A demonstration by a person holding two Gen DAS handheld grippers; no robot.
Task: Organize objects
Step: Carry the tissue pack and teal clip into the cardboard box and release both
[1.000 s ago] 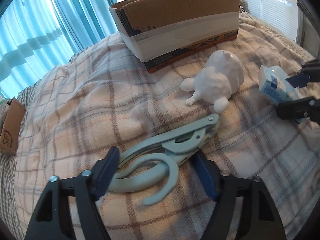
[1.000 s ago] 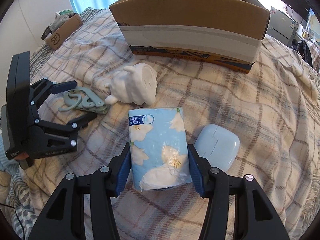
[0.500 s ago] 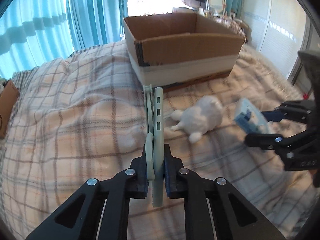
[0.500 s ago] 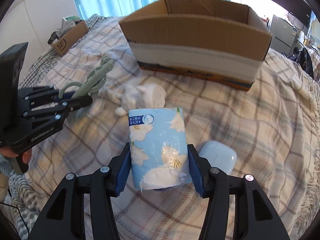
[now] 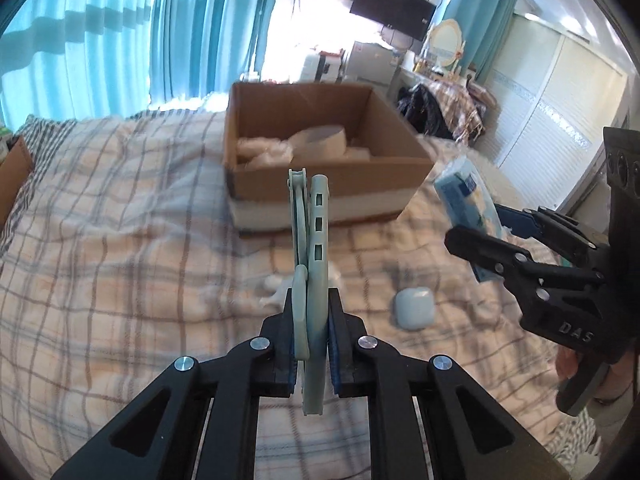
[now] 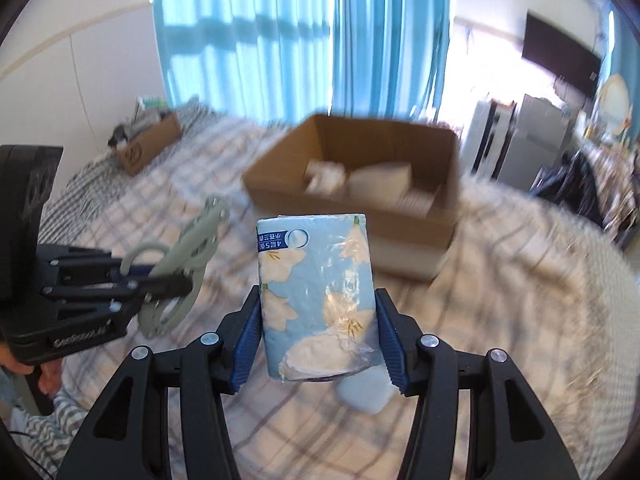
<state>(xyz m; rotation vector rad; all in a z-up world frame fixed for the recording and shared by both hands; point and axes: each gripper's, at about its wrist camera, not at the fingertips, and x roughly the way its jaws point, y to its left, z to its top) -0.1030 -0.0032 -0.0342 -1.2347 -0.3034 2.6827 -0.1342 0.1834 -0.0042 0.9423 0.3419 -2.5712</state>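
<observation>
My left gripper (image 5: 311, 340) is shut on a pale green hole punch (image 5: 310, 248), held edge-on above the bed; it also shows in the right wrist view (image 6: 188, 256). My right gripper (image 6: 318, 320) is shut on a light blue tissue pack (image 6: 318, 292) with white flowers, lifted above the bed; the pack also shows in the left wrist view (image 5: 468, 208). An open cardboard box (image 5: 320, 156) stands ahead on the plaid blanket, with white items inside (image 6: 360, 184). A white figurine (image 5: 276, 288) lies below, partly hidden by the punch. A white earbud case (image 5: 414, 307) lies beside it.
A plaid blanket (image 5: 120, 240) covers the bed. A small cardboard box (image 6: 148, 148) sits at the far left corner. Blue curtains (image 5: 100, 32) hang behind. A wardrobe (image 5: 560, 120) and cluttered furniture stand on the right.
Both grippers have risen higher above the bed with their objects and now look down into the open box. The left gripper had closed on the hole punch a second ago.
</observation>
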